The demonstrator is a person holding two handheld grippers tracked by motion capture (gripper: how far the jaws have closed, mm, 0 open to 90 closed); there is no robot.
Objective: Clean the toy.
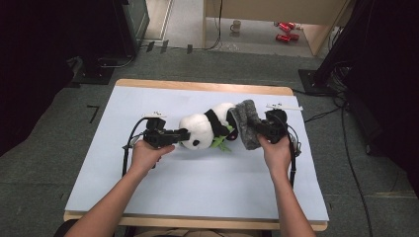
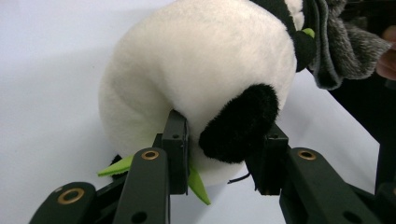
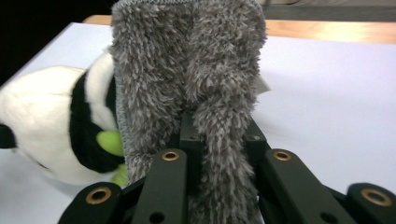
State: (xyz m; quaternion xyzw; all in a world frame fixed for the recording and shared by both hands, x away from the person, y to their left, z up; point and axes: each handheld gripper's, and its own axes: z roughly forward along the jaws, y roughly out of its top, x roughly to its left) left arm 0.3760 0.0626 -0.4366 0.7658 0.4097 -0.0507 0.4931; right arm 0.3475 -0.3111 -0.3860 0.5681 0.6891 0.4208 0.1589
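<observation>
While one grey fuzzy cloth point(image 1: 245, 124), clamped in the right gripper point(image 1: 260, 129), hides the rear of one plush panda point(image 1: 202, 129) mid-table point(image 1: 148, 182), the left gripper point(image 1: 184, 134) pinches its black ear point(image 2: 239, 123).

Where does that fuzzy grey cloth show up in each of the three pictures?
High view: the grey fuzzy cloth is right of centre, at the plush panda's rear end, held by the right tool.
Left gripper view: top right corner, past the panda's head.
Right gripper view: centre, rising upright from that tool's jaws.
Shared landmark: the panda, beside the cloth in every view.
</observation>
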